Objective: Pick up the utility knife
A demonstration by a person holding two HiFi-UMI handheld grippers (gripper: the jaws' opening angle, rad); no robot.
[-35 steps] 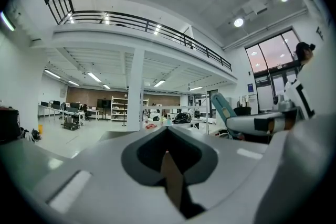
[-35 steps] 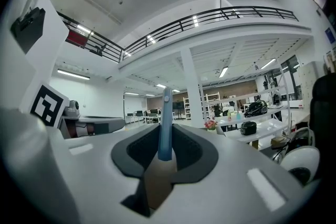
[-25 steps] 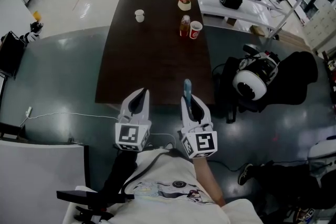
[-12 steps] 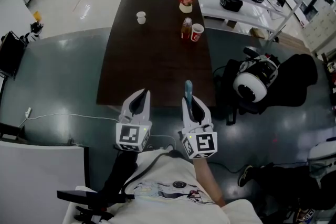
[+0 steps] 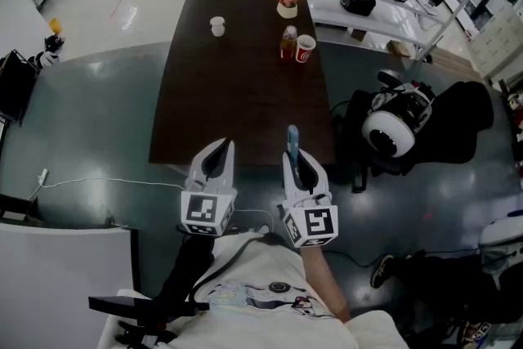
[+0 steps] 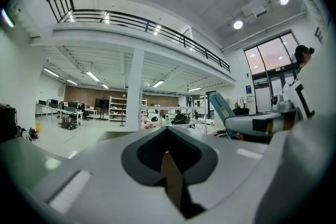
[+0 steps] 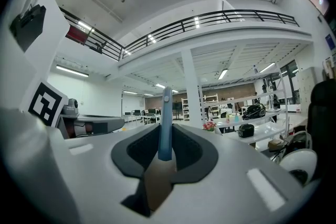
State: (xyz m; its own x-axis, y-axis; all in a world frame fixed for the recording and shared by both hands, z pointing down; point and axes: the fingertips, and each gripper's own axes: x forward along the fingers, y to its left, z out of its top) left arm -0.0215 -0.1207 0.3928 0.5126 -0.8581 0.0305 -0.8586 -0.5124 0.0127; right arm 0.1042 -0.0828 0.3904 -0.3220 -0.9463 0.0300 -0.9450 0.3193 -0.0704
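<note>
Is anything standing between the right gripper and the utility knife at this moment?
Nothing visible does: the knife is already clamped in the right gripper, its blue body sticking out forward past the tips.

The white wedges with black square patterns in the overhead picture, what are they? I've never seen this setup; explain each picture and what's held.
They are two-jaw grippers, one in each of a person's hands. The overhead picture comes from a camera on the person's head, looking down. The other two come from cameras riding on each gripper, looking along its jaws. The left gripper is shut and empty. The right gripper is clamped on a blue utility knife, which sticks out forward. Ahead stands a dark table; at its far end are a white cup, a bottle, a red cup and a flower pot.
</note>
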